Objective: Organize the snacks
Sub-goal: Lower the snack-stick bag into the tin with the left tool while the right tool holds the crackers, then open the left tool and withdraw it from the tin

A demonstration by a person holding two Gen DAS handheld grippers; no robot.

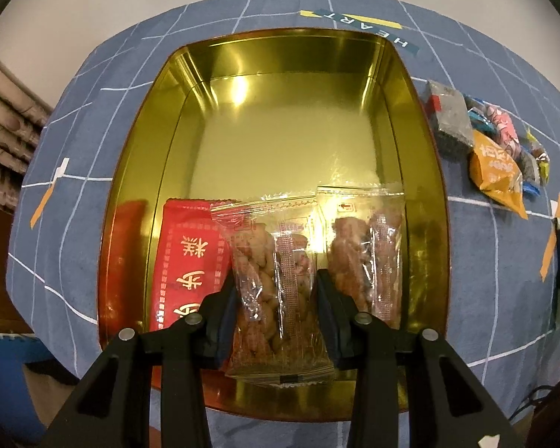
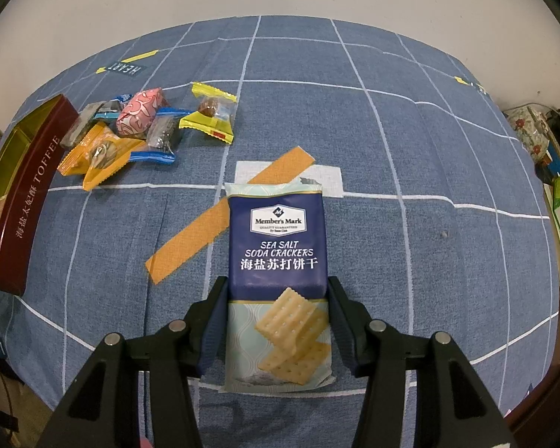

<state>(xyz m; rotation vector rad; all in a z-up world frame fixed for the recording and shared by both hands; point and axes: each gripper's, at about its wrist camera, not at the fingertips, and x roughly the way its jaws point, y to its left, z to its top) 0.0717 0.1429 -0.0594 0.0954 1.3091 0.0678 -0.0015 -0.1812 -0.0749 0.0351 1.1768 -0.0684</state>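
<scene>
A gold-lined tin (image 1: 123,171) sits on the blue checked cloth; its dark red side reading TOFFEE shows in the right wrist view (image 2: 22,201). Inside lie a red packet (image 1: 186,261) and a clear peanut packet (image 1: 366,254). My left gripper (image 1: 276,287) is shut on a second clear peanut packet (image 1: 276,291) over the tin's near end. My right gripper (image 2: 278,291) is shut on a blue soda cracker packet (image 2: 278,239) lying on the cloth.
A pile of small wrapped snacks (image 2: 130,130) lies right of the tin; it also shows in the left wrist view (image 1: 492,145). A yellow candy packet (image 2: 211,114) lies beside the pile. Cardboard (image 1: 3,119) stands left of the table. Clutter (image 2: 556,171) sits at the right edge.
</scene>
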